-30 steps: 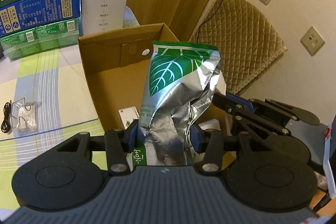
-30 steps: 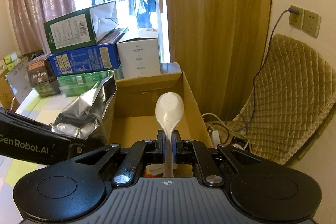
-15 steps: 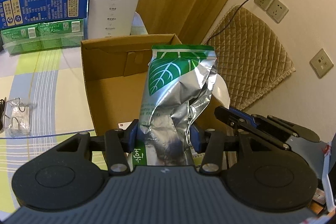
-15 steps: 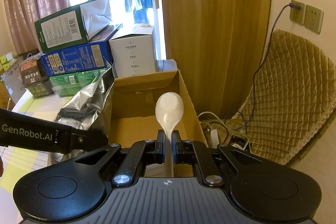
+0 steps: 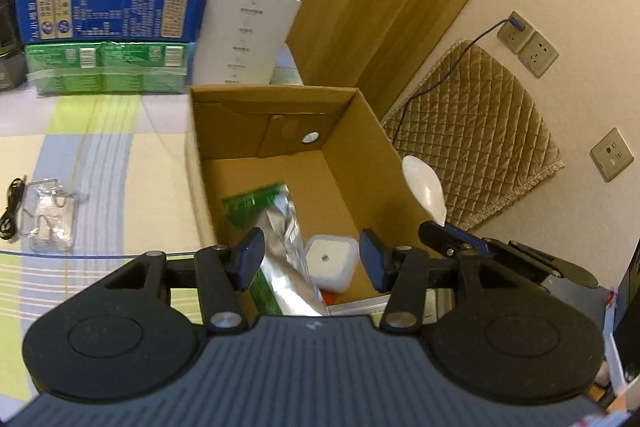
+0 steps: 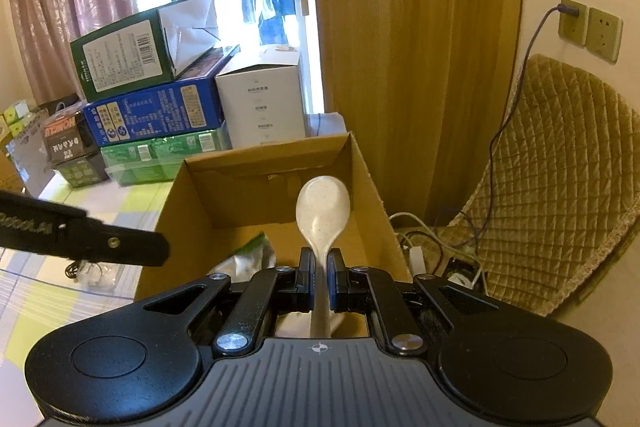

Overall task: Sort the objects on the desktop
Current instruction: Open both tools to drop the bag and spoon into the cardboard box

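Two items at least lie inside the cardboard box (image 5: pixel 360 131): the foil pouch (image 5: pixel 280 227) and a small white case (image 5: pixel 330 259). Left hand-held gripper (image 5: pixel 312 259) hangs over the box, jaws apart, empty. Right hand-held gripper (image 6: pixel 319 277) is clamped on the spoon (image 6: pixel 322 211), above the box's right wall, not yet deposited. Far half of the box floor is free. A clear packet (image 5: pixel 48 215) waits left of the box on the bench (image 5: pixel 100 155).

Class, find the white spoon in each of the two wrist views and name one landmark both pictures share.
Left wrist view: the white spoon sits right of centre, past the right wall of the cardboard box, held by the right claw.
Right wrist view: the spoon stands upright at centre, clamped in the right claw.
Shared landmark: the white carton behind the box.
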Available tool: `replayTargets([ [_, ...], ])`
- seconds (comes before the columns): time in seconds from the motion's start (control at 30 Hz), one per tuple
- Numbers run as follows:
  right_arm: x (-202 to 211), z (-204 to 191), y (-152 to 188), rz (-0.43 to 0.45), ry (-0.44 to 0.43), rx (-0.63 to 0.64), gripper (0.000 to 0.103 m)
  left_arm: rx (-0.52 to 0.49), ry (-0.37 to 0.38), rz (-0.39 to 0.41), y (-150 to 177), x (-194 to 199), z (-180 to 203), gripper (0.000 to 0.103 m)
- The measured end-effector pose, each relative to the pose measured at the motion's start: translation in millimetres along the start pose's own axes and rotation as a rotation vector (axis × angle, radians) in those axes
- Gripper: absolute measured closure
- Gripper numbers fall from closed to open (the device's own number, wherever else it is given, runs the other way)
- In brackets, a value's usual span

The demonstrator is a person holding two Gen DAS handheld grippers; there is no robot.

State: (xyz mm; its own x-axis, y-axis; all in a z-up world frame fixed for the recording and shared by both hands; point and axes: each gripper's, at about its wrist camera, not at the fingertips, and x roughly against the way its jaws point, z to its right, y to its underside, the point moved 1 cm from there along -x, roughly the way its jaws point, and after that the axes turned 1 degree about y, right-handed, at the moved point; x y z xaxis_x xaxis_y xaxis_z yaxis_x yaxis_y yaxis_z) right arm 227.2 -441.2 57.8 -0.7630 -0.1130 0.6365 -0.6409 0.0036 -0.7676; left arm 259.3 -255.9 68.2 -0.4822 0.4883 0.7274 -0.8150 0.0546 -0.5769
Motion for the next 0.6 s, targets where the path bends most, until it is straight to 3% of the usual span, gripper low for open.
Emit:
replayTargets([
  [0.4, -5, -15, -15, 0.032, -0.052, -0.043, 0.098, 0.035, -0.05, 0.034, 20, 27, -37, 0.054],
  [0.47, -4, -14, -15, 0.038, -0.053, -0.06, 0.09, 0.03, -0.054, 0.029, 25, 29, -40, 0.053],
  [0.53, -1, -13, -13, 0.042, -0.055, -0.069, 0.06, 0.031, -0.059, 0.026, 30, 30, -43, 0.052],
  [0.6, 1, -12, -9, 0.042, -0.056, -0.069, 0.056, 0.036, -0.06, 0.024, 35, 31, -47, 0.051],
])
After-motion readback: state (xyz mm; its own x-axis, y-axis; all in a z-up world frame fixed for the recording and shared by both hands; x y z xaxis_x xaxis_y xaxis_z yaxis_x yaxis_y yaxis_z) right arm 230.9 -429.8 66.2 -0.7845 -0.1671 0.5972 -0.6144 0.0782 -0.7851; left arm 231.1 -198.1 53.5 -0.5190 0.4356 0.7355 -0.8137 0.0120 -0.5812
